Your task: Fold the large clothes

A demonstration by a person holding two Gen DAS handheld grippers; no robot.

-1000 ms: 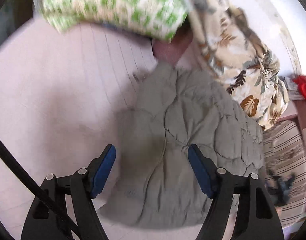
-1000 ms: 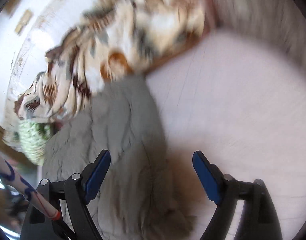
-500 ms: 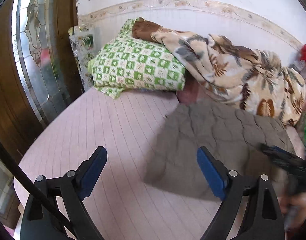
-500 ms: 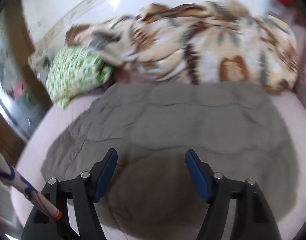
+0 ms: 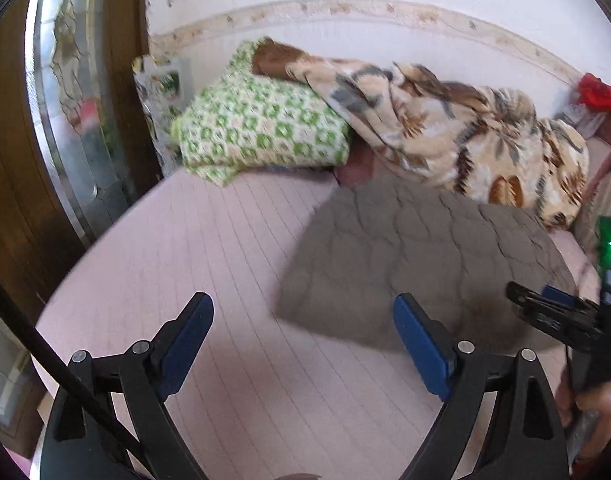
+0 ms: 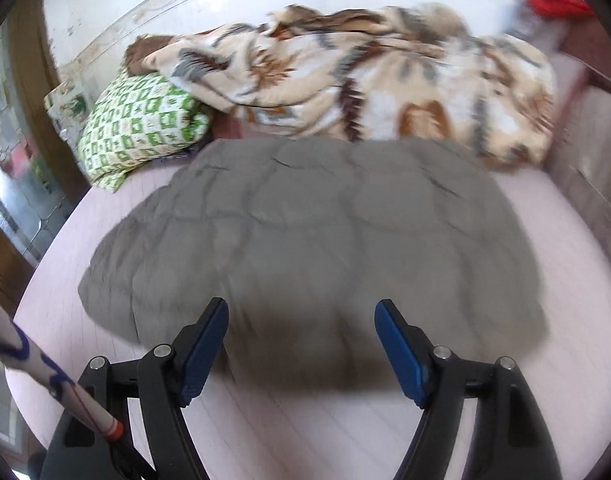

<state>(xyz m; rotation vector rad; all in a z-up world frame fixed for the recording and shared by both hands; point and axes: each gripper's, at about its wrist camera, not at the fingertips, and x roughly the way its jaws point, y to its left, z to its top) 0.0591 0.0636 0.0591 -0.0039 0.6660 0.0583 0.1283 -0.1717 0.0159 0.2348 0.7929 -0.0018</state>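
A grey quilted garment (image 6: 313, 240) lies folded in a compact mound on the pink striped bed (image 6: 565, 288). In the left wrist view the same garment (image 5: 421, 264) sits right of centre on the bed (image 5: 209, 248). My left gripper (image 5: 301, 340) is open above bare sheet, its right finger level with the garment's near left corner. My right gripper (image 6: 301, 344) is open just above the garment's near edge, holding nothing. The right gripper (image 5: 545, 312) also shows at the right edge of the left wrist view, with a hand (image 5: 593, 404) below it.
A green checked pillow (image 5: 261, 132) and a leaf-patterned blanket (image 5: 457, 132) lie along the white wall at the back. A dark wooden door frame with glass (image 5: 65, 120) borders the bed on the left. A red cloth (image 5: 599, 92) sits at the far right.
Both grippers have pulled back and tilted up from close over the garment. The whole folded garment and the back wall now show. Both stay open and hold nothing.
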